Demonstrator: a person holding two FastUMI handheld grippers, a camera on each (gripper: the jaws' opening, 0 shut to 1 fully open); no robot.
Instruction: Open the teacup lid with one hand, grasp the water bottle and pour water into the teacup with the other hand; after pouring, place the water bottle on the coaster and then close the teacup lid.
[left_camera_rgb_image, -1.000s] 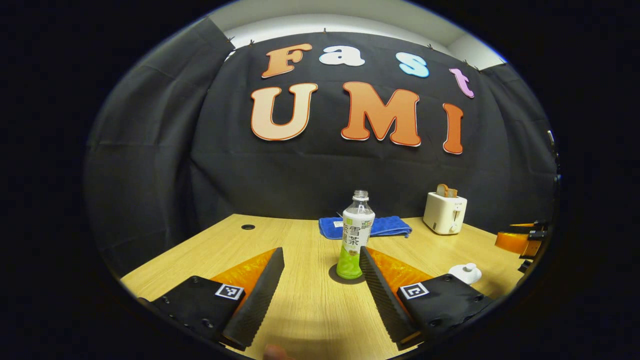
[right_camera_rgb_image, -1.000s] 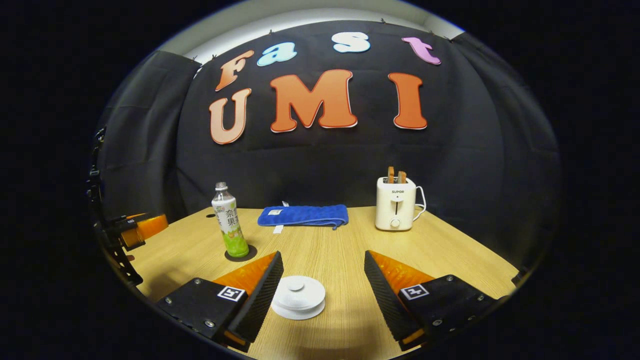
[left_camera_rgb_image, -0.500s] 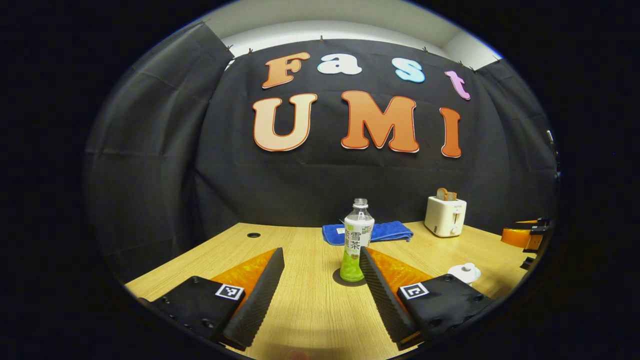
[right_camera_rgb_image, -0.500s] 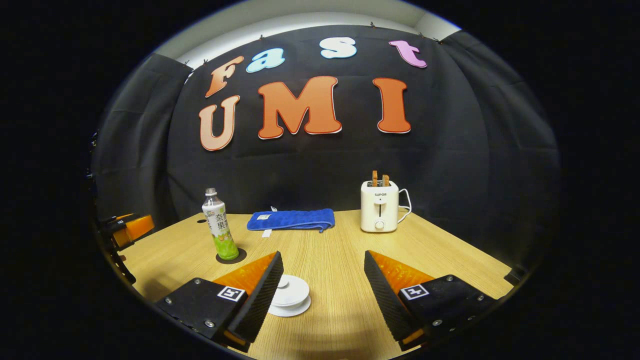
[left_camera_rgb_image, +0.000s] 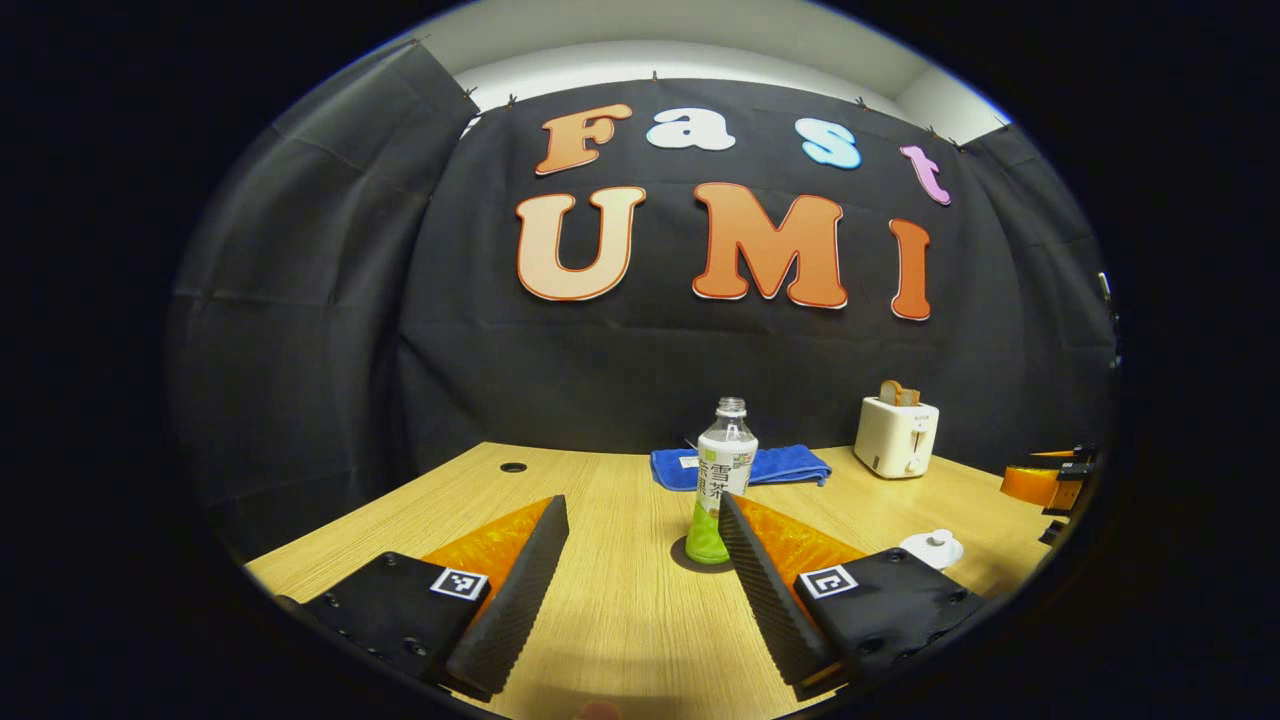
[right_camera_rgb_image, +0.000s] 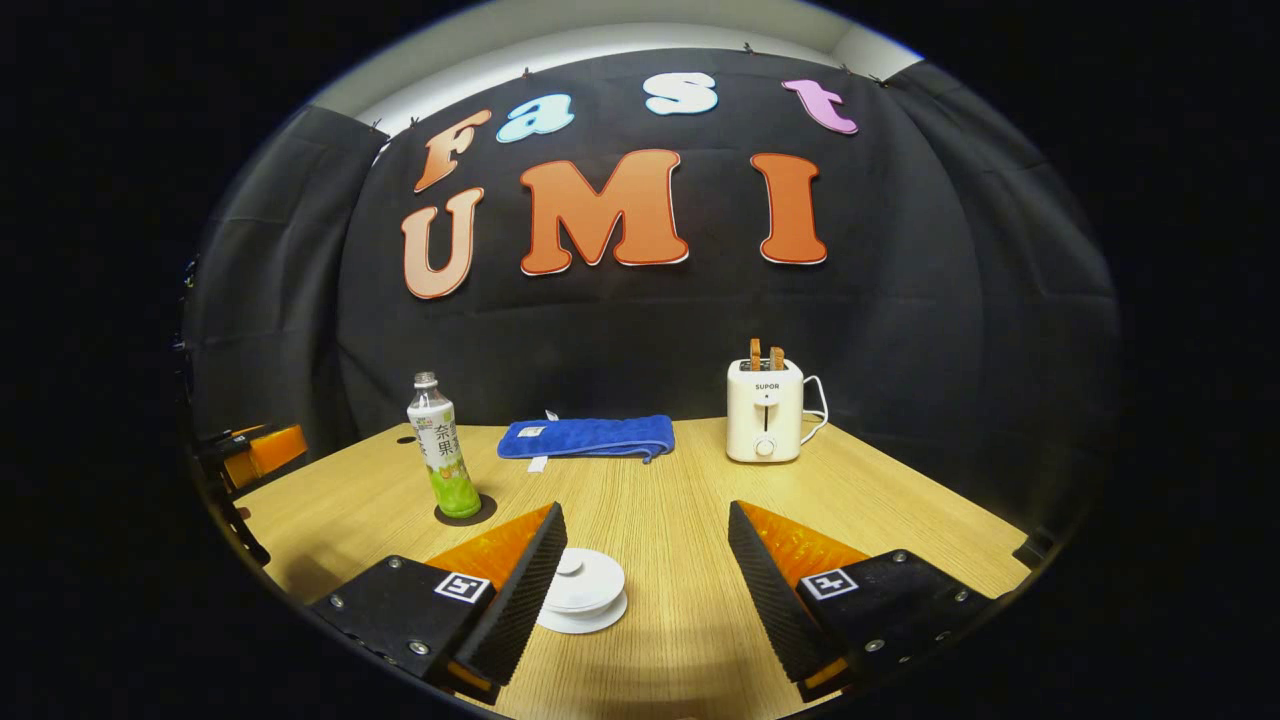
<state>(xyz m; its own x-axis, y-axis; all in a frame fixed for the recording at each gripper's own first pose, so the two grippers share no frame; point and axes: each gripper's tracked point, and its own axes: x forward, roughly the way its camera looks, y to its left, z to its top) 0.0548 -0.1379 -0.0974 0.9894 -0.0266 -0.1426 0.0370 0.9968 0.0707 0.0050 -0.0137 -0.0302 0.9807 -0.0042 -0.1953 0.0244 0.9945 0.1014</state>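
The water bottle (left_camera_rgb_image: 722, 482) is a slim clear plastic cylinder with a rounded shoulder, a narrow uncapped neck and a printed wrap, green liquid in its lower part. It stands upright, long axis vertical and mouth up, on a dark round coaster (left_camera_rgb_image: 700, 558) on the light wood-grain table (left_camera_rgb_image: 620, 620). In the left gripper view it stands just past the tip of that gripper's right-hand finger, which covers its lower right edge; in the right gripper view the same bottle (right_camera_rgb_image: 440, 462) is at about 10 o'clock from that gripper's fingers, well apart.

The teacup (right_camera_rgb_image: 582, 590) is white, low and round, its domed lid with a small knob seated on top, on a white saucer. It sits on the table beside the inner edge of the right gripper's left-hand finger, which hides its left side; whether they touch cannot be told. In the left gripper view it (left_camera_rgb_image: 932, 548) lies at about 3 o'clock.

A folded blue terry towel (right_camera_rgb_image: 588, 437) lies at 12 o'clock by the back wall, and a boxy white toaster (right_camera_rgb_image: 765, 410) with two slices poking up stands at about 1 o'clock.

The left gripper (left_camera_rgb_image: 640, 510) has its ridged, wedge-shaped fingers spread wide, nothing between them. The right gripper (right_camera_rgb_image: 645, 520) is likewise spread wide, gripping nothing.
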